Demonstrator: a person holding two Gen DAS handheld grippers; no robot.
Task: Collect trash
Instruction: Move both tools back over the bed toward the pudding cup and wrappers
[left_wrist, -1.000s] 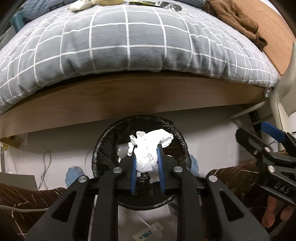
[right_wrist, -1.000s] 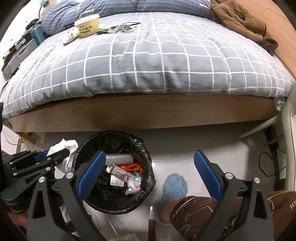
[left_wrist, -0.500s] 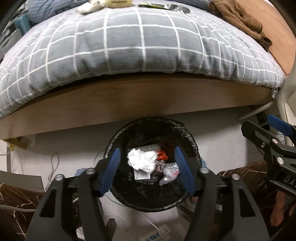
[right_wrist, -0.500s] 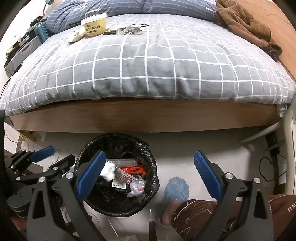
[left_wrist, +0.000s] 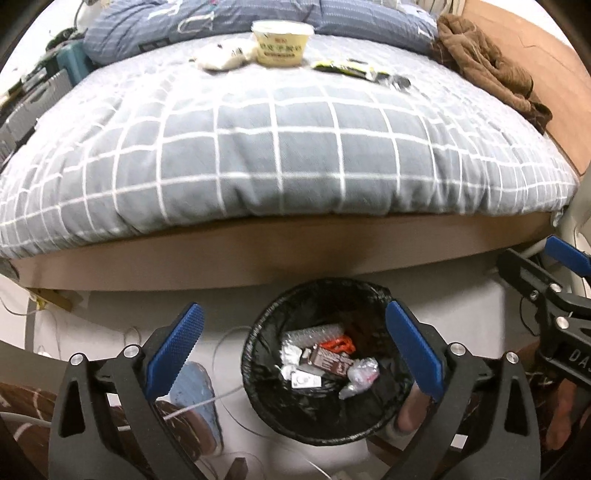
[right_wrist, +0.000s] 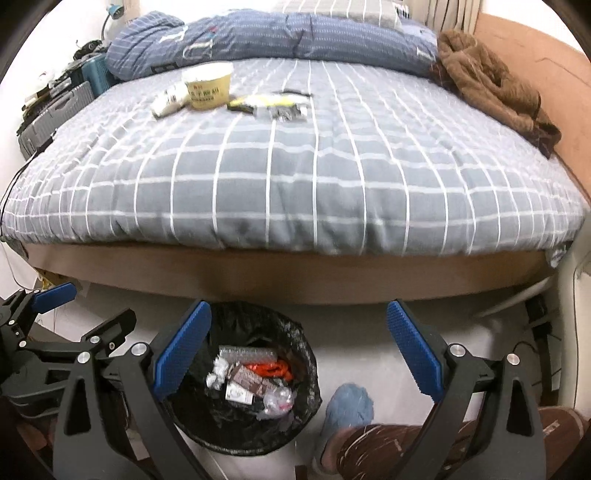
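Tissue (left_wrist: 290, 355), crumpled and white, is now lying inside the black-lined bin (left_wrist: 258, 369) among the wrappers, where a second ago it was pinched in the left tool (left_wrist: 293, 350) above the bin's mouth. That tool's jaws are opening, with nothing between them (the blue pads are standing well apart, either side of the bin). So this drop looks done. The right tool (right_wrist: 297, 350) is hanging just beyond the bin, jaws wide and empty as before. Both are lifting away from the bin, bringing more of the bed (right_wrist: 295, 177) above the bin into sight. Up there a yogurt tub (right_wrist: 207, 89), a white bottle (right_wrist: 168, 99) and flat wrappers (right_wrist: 271, 105) are sitting, probably next to be collected.
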